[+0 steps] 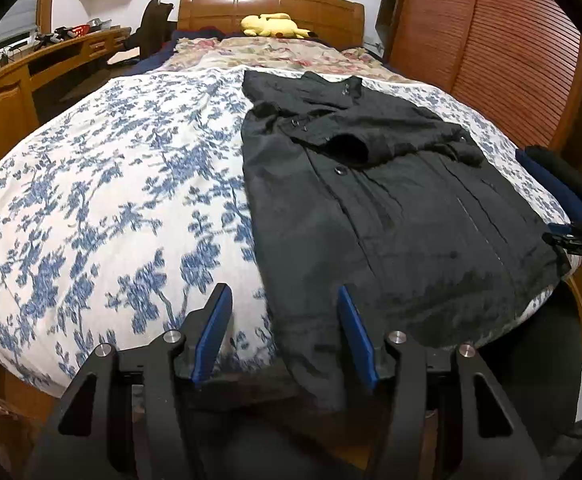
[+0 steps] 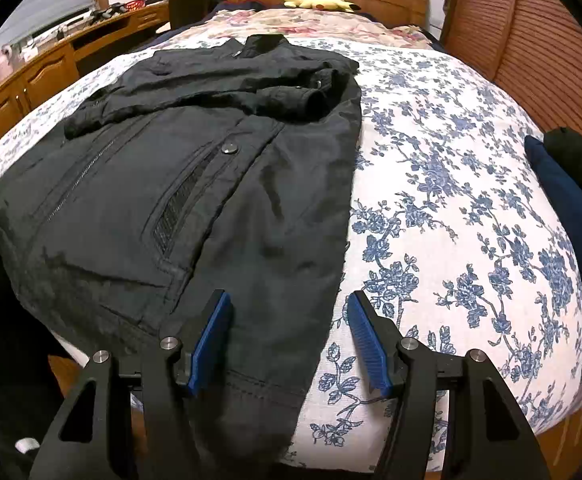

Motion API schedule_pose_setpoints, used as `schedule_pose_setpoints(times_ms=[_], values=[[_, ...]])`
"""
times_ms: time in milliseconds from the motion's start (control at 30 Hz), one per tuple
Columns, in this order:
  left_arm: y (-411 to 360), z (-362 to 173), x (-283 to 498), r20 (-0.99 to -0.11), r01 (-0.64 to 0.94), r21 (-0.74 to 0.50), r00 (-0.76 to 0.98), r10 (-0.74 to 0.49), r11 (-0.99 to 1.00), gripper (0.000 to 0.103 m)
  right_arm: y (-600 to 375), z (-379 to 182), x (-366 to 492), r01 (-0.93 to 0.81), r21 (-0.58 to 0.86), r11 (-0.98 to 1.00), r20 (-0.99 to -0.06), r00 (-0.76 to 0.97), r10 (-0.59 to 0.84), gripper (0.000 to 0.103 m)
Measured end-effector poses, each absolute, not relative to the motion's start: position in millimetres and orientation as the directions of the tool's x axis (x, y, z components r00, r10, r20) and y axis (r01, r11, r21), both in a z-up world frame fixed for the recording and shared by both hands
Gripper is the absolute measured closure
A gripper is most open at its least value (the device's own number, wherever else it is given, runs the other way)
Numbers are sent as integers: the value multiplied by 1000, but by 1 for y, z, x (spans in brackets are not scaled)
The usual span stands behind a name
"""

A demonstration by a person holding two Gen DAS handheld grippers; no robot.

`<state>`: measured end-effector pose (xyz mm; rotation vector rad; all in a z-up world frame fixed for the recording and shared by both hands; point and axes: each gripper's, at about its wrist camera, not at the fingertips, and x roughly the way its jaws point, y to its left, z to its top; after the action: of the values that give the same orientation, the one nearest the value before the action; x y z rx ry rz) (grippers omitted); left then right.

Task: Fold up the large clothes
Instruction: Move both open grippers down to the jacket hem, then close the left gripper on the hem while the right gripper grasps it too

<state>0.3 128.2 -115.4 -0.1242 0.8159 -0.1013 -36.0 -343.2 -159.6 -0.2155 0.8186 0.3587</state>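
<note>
A large black jacket (image 1: 391, 208) lies flat on the bed, collar toward the headboard, both sleeves folded across its chest; it also shows in the right wrist view (image 2: 179, 184). Its hem hangs over the bed's near edge. My left gripper (image 1: 285, 300) is open and empty, astride the jacket's lower left hem corner. My right gripper (image 2: 289, 304) is open and empty, astride the jacket's lower right hem corner. The right gripper also shows at the far right edge of the left wrist view (image 1: 579, 240).
The bed has a white quilt with blue flowers (image 1: 111, 208) and a floral blanket (image 1: 275, 54) near the wooden headboard (image 1: 271, 4). A yellow plush toy (image 1: 273, 25) lies on the pillows. A wooden desk (image 1: 31, 76) stands left, a slatted wardrobe (image 1: 511, 52) right. A dark blue folded cloth (image 2: 571, 220) lies at the bed's right edge.
</note>
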Motion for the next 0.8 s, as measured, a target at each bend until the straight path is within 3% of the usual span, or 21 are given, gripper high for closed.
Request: schedule_pose_setpoints(times_ms=[600,700,767,800], values=[[119,-130,-5,-742,77,-182,643,-189,980,57,-340,-173,-34,-451,2,892,-753,586,298,40],[119,-127,-5,-740,82,-194,642,-201,977,74,-338,-174,-33,-466,18,884,-754,574,318,52],[120,-120,-6,-733,90,-203,646,-213,975,85,-337,-173,-32,-476,17,879,-752,573,326,78],[120,-115,-7,-727,94,-204,652,-215,975,89,-339,-171,-31,-479,31,877,-748,571,338,83]])
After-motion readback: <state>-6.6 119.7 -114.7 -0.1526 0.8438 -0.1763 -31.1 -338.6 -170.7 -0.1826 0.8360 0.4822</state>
